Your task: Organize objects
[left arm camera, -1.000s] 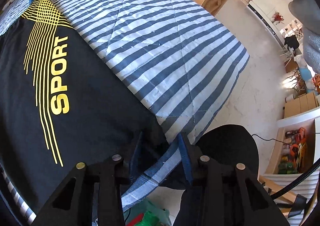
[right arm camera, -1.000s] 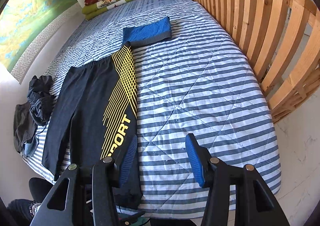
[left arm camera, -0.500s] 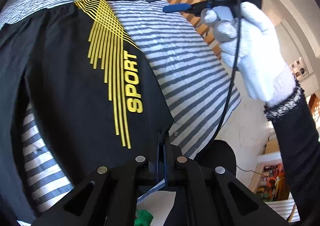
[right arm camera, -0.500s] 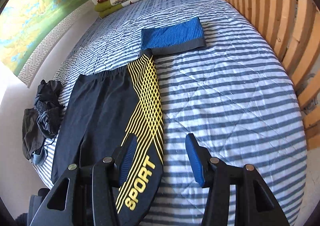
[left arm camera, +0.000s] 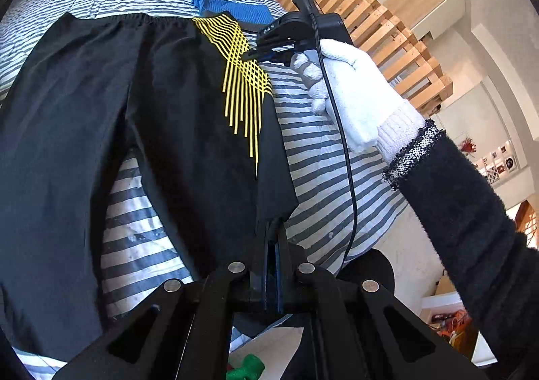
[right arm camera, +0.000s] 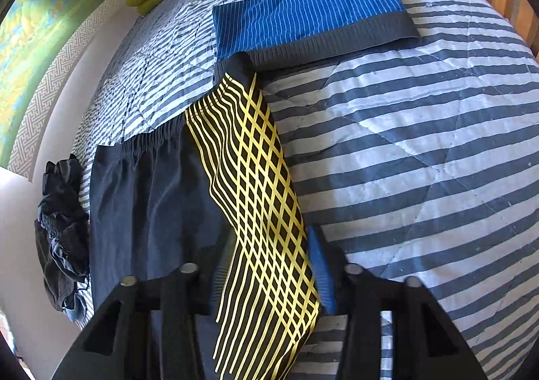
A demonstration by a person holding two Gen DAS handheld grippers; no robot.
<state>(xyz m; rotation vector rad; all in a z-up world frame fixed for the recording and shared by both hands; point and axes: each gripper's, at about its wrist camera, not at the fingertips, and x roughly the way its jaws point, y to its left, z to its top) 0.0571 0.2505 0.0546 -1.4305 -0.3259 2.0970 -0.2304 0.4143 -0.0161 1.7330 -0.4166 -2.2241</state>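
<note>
Folding the black sport shorts on the striped bed, I had my left tongs clenched on the hem corner of 1 leg, and the cloth was lifted and hanging from them toward the waistband. My right tongs stood astride the yellow-lined side panel near the waistband; the 2 blue pads were on each side of the fabric with a gap, so they looked released and not yet biting.

I judged the shorts as very light, thin and soft. Such cloth has no stiffness: it sags and folds by itself, and smooth sport fabric can slip from a weak pinch. The best places to take hold seemed to be the sewn hem and the elastic waistband, where the material is thicker.

The folded blue garment lay touching the top corner of the shorts, so a pull in that direction could disturb it. To the right, the bedcover was bare and gave room, up to the wooden slat rail. On the left, a dark heap of clothes sat at the bed's edge.
</note>
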